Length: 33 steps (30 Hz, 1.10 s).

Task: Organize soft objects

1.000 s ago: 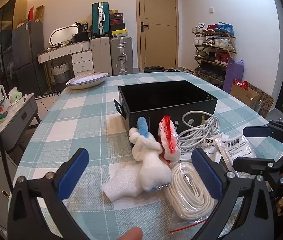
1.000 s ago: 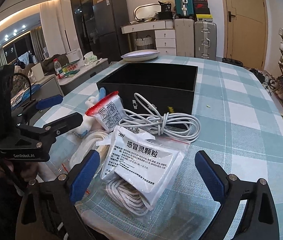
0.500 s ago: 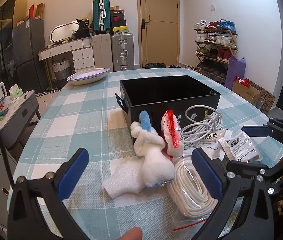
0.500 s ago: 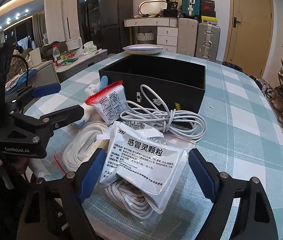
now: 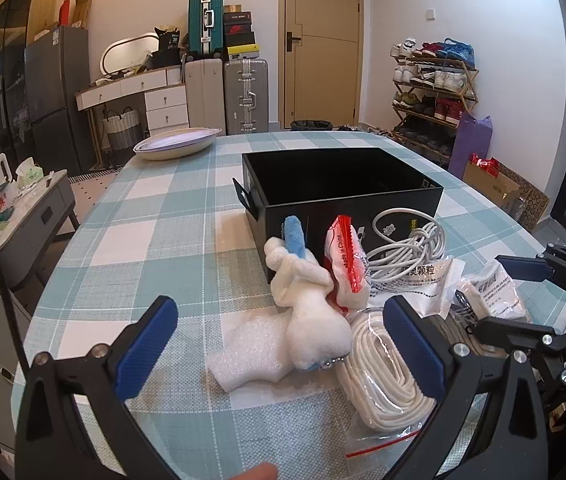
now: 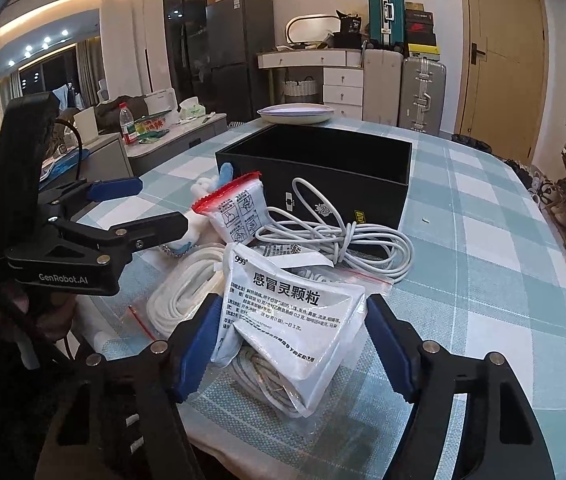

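A pile of soft items lies before an open black box (image 5: 343, 184) that looks empty. It holds a white plush toy (image 5: 311, 312) with a blue ear, a foam piece (image 5: 243, 360), a red-topped pouch (image 5: 347, 268), a coiled white cable (image 5: 407, 248) and bagged white rope (image 5: 383, 368). My left gripper (image 5: 279, 344) is open, its fingers either side of the plush and foam without touching. My right gripper (image 6: 295, 344) is closing on white medicine sachets (image 6: 291, 312); both pads touch them and they buckle upward. Another bag of rope (image 6: 263, 380) lies under them.
The round table has a blue-and-white checked cloth (image 5: 143, 240). A shallow white plate (image 5: 179, 144) sits at its far left edge. A low grey cabinet (image 5: 31, 216) stands left of the table. A fingertip (image 5: 255, 474) shows at the bottom of the left wrist view.
The right gripper's jaws have narrowed from wide apart to touching the medicine sachets, which now bunch up between the pads. The left gripper has stayed open in the same place.
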Each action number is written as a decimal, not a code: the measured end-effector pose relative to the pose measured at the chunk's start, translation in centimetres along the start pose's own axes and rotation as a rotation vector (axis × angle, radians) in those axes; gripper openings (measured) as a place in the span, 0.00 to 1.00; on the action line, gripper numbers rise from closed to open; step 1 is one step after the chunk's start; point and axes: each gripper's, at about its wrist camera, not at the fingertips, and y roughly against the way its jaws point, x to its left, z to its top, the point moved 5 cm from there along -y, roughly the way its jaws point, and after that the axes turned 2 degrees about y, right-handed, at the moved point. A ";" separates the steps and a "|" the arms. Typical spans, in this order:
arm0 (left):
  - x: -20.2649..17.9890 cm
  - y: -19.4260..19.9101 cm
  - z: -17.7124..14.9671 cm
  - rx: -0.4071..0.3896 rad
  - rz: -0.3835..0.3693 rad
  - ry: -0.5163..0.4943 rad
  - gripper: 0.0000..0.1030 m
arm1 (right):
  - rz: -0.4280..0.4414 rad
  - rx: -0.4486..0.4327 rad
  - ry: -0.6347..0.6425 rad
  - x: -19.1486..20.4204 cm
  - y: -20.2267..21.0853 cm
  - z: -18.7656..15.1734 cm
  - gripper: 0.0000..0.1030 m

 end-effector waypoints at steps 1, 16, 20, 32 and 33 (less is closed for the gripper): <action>0.0 0.0 0.0 0.001 0.004 -0.004 1.00 | 0.000 -0.009 0.000 0.0 0.2 0.0 0.71; -1.2 -1.9 -0.5 0.064 -0.010 -0.058 0.64 | 0.007 -0.086 -0.055 -1.1 1.4 0.7 0.71; -1.9 -2.5 -0.8 0.092 -0.030 -0.077 0.43 | 0.009 -0.086 -0.053 -1.0 1.3 0.7 0.71; -2.0 -1.5 -1.3 0.070 -0.043 -0.055 0.31 | 0.016 -0.090 -0.055 -1.1 0.9 0.6 0.71; -1.9 -1.4 -1.3 0.066 -0.044 -0.054 0.31 | 0.016 -0.089 -0.057 -1.1 0.9 0.6 0.71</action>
